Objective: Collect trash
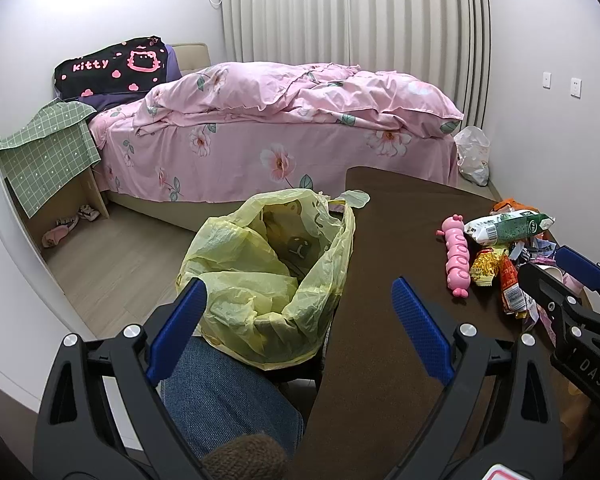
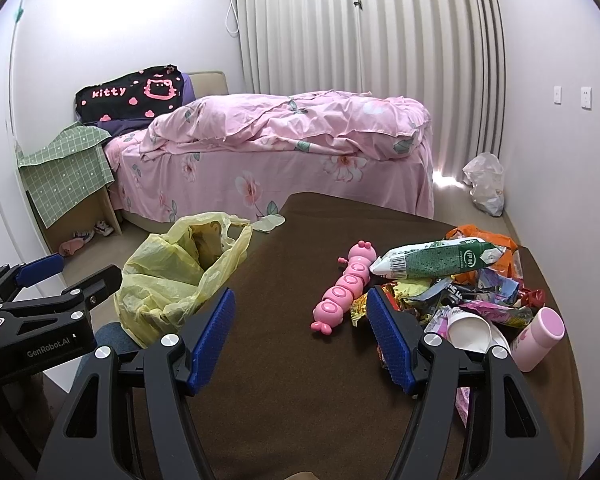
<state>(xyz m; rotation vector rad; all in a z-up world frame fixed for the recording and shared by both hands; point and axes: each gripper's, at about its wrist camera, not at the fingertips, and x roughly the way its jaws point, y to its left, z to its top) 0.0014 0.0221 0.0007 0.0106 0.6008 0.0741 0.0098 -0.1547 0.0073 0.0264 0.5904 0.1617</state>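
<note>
Left gripper (image 1: 300,316) wide, empty, crumpled yellow plastic bag (image 1: 268,276) at 12; right gripper (image 2: 300,328) wide, empty, wrapper pile (image 2: 460,292) at 2.

A desk (image 2: 292,380) covered in dark brown cloth fills the space beneath and ahead of the right fingers (image 2: 388,336). Just beyond the gap between those fingers, a pink caterpillar toy (image 2: 346,286) lies on the cloth. Touching the right-hand finger and spreading past it is a heap of snack wrappers (image 2: 472,292), topped by a green and white packet (image 2: 436,262). A white paper cup (image 2: 474,334) and a pink bottle (image 2: 536,338) lie on their sides beside that finger.
</note>
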